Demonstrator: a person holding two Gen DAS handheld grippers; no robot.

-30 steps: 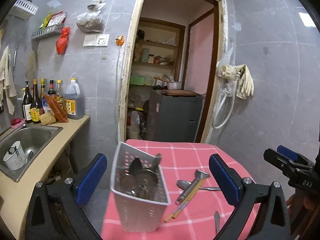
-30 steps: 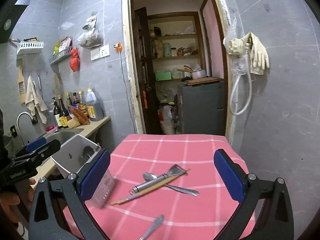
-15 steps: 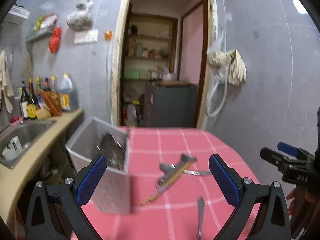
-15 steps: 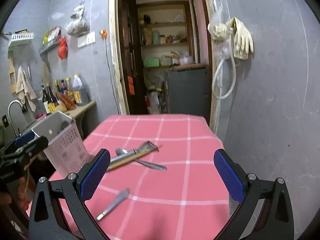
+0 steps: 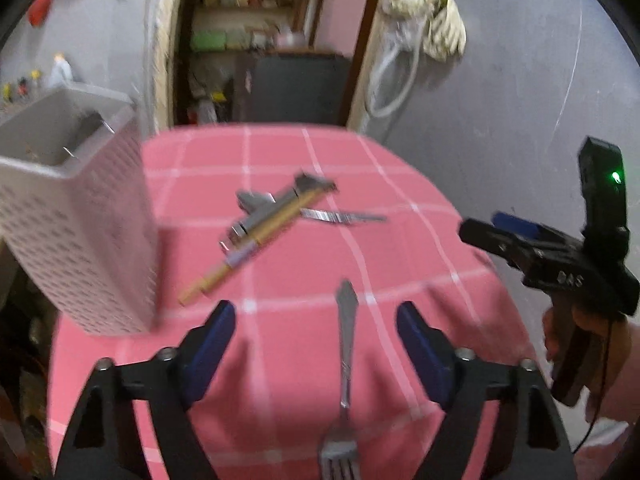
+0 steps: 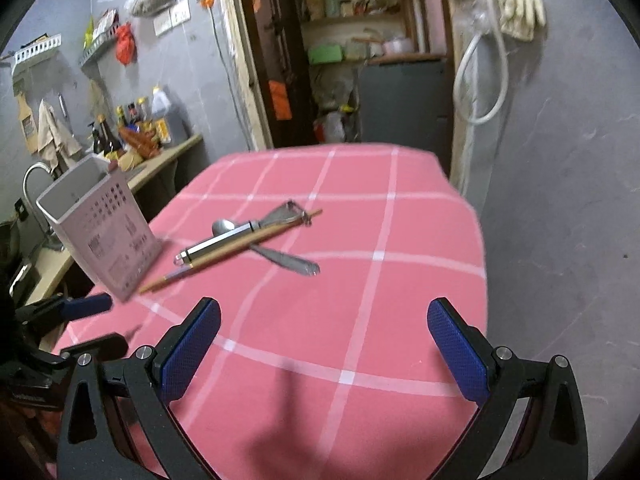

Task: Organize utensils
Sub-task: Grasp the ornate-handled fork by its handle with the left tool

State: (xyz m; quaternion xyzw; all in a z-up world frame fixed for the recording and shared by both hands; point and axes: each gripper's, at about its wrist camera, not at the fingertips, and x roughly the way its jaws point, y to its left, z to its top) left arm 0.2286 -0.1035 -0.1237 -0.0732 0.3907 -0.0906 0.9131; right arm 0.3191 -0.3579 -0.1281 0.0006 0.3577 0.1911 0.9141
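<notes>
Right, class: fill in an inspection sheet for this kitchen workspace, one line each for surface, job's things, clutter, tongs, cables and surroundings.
Surface: pink checked tablecloth covering the table.
Job's things: perforated white utensil holder at the table's left edge; peeler, chopsticks and spoon piled mid-table; fork lying apart, nearer the left tongs.
Clutter: nothing seen on the table.
Tongs: left tongs open, over the fork; right tongs open, holding nothing.
Cables: thin dark cord by the right hand.
Surroundings: bottles on the counter, sink tap, open doorway, rubber gloves on the wall.
</notes>
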